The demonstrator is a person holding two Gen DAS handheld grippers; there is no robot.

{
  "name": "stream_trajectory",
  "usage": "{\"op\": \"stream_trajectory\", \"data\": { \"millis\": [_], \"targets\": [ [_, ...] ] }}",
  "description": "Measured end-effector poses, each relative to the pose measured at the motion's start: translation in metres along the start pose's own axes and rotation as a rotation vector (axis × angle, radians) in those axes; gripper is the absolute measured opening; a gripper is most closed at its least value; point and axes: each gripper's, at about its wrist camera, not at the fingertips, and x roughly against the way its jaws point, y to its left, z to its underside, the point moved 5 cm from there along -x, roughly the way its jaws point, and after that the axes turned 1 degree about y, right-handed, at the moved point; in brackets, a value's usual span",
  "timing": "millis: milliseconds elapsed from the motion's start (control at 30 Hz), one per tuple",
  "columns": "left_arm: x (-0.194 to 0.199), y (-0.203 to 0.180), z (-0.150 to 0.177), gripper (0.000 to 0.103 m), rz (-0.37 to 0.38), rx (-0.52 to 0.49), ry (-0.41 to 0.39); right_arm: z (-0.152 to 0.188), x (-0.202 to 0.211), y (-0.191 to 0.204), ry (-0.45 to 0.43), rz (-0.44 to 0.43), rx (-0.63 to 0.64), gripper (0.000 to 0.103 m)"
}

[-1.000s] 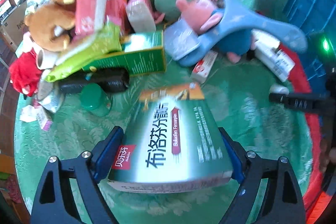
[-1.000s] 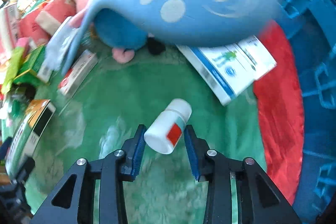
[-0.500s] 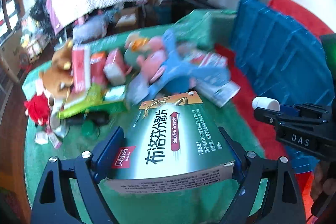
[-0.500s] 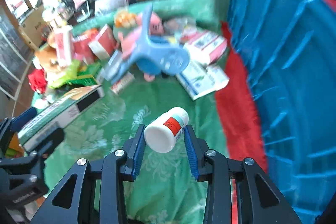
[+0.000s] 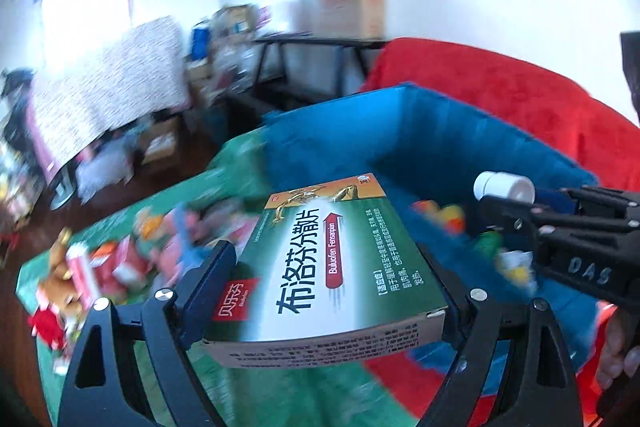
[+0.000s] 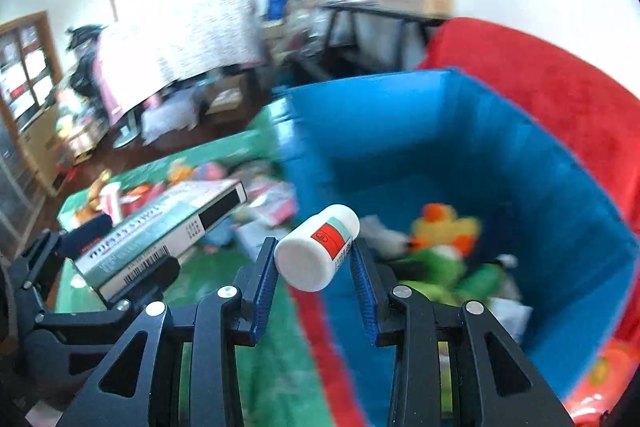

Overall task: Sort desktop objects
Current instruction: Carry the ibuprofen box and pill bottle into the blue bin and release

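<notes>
Both grippers loaded, raised above the green table point(image 6: 260, 367). Left gripper point(image 5: 324, 287) jaws wide, clamped on the flat sides of a green medicine box point(image 5: 332, 267); box lies level, its far end toward 12 o'clock, reaching over the near rim of the blue bin point(image 5: 440, 131). Right gripper point(image 6: 314, 267) jaws narrow, pinching a white pill bottle point(image 6: 318, 253) across its body; bottle tilted, cap end toward the camera at about 7 o'clock. In the right view the bin fills 1 to 4 o'clock, open-topped, with a yellow-orange plush toy point(image 6: 444, 227) and green items on its floor; the bottle sits just at the bin's near-left edge, not clearly over the opening. Remaining clutter lies on the table at 9 to 10 o'clock, blurred. Judged step: carrying both items to the bin for release. Risks: the bottle is round and held skewed, so it could roll out of the pads early and land on the red cloth point(image 6: 316, 327) beside the bin. The box is long; released with only its tip over the rim, it may tip back onto the table. The two grippers are close side by side and could knock together over the bin.
</notes>
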Motion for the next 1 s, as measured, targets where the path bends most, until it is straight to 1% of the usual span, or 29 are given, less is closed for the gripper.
{"op": "stream_trajectory", "data": {
  "millis": [100, 200, 300, 400, 500, 700, 833, 1000],
  "targets": [
    [-0.006, -0.054, -0.018, 0.088, 0.067, -0.054, -0.002, 0.003, 0.014, -0.052, 0.012, 0.063, -0.061, 0.035],
    [-0.015, -0.095, -0.028, 0.088, 0.12, -0.099, 0.007, 0.012, 0.017, -0.099, 0.048, 0.119, -0.108, 0.035],
    [-0.028, -0.134, -0.033, 0.088, 0.166, -0.143, 0.037, 0.023, 0.015, -0.133, 0.09, 0.165, -0.129, 0.035],
    [-0.045, -0.158, -0.034, 0.088, 0.18, -0.166, 0.077, 0.032, 0.007, -0.159, 0.132, 0.2, -0.148, 0.035],
    [-0.058, -0.174, -0.03, 0.088, 0.186, -0.183, 0.11, 0.041, -0.004, -0.179, 0.17, 0.211, -0.18, 0.035],
    [-0.075, -0.188, -0.013, 0.088, 0.187, -0.208, 0.178, 0.057, -0.026, -0.198, 0.228, 0.224, -0.182, 0.035],
    [-0.079, -0.189, -0.009, 0.088, 0.182, -0.207, 0.188, 0.062, -0.033, -0.202, 0.249, 0.225, -0.177, 0.035],
    [-0.07, -0.19, -0.011, 0.088, 0.176, -0.215, 0.165, 0.067, -0.033, -0.205, 0.265, 0.238, -0.181, 0.035]
  ]
}}
